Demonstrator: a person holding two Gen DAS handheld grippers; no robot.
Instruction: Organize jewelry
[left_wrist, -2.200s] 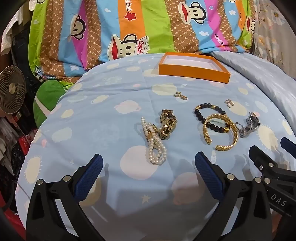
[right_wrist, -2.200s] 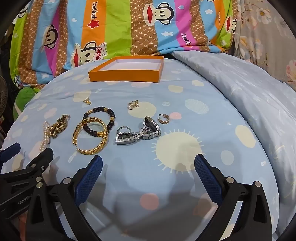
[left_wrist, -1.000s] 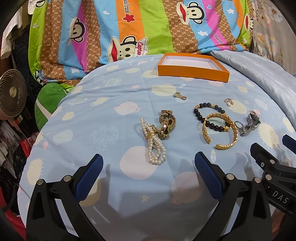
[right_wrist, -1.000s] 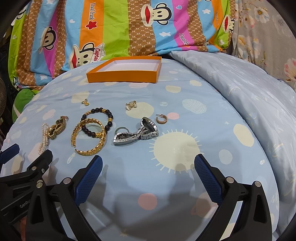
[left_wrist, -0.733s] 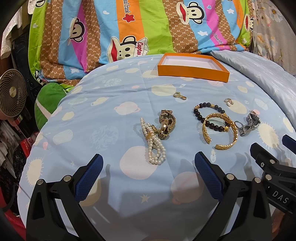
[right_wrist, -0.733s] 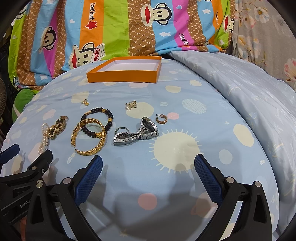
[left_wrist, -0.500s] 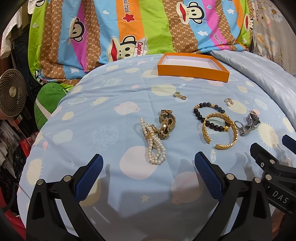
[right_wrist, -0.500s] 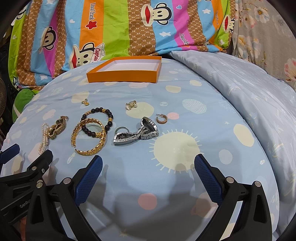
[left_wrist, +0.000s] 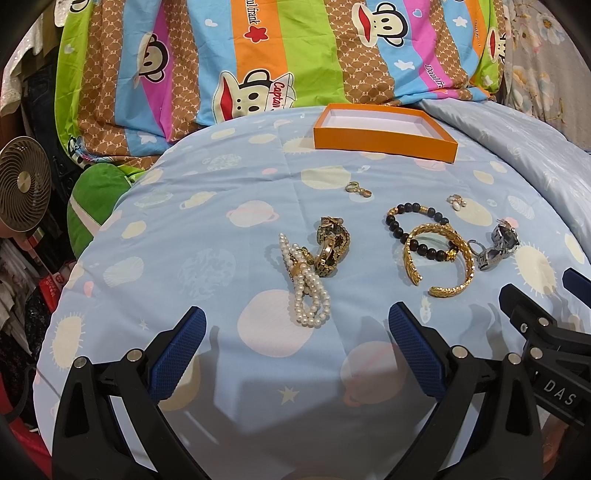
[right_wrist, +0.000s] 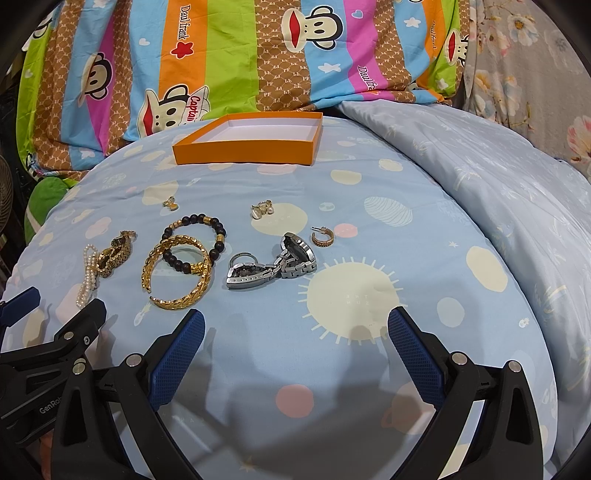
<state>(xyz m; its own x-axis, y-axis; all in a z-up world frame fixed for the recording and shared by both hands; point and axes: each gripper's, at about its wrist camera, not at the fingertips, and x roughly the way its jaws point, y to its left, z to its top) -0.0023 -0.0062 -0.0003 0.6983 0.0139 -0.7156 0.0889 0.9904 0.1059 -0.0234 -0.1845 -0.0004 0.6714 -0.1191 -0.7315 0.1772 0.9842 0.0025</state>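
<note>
An empty orange box (left_wrist: 384, 136) (right_wrist: 247, 147) sits at the far side of a blue patterned sheet (left_wrist: 221, 221). Jewelry lies spread in front of it: a pearl bracelet (left_wrist: 304, 284), a gold watch (left_wrist: 332, 245), a black bead bracelet (left_wrist: 417, 229) (right_wrist: 195, 240), a gold bangle (left_wrist: 439, 262) (right_wrist: 177, 273), a silver watch (right_wrist: 273, 266) (left_wrist: 496, 247), and small earrings (right_wrist: 323, 236) (right_wrist: 262, 210) (left_wrist: 358, 190). My left gripper (left_wrist: 295, 343) is open, just short of the pearls. My right gripper (right_wrist: 295, 343) is open, short of the silver watch.
A striped cartoon-monkey quilt (left_wrist: 277, 55) is piled behind the box. A grey-blue duvet (right_wrist: 498, 184) rises at the right. A small fan (left_wrist: 22, 184) and a green cushion (left_wrist: 92, 206) sit off the left edge of the bed.
Both views have shifted very slightly since 2.2 s ago; over the last second nothing has visibly moved. Both grippers stay open.
</note>
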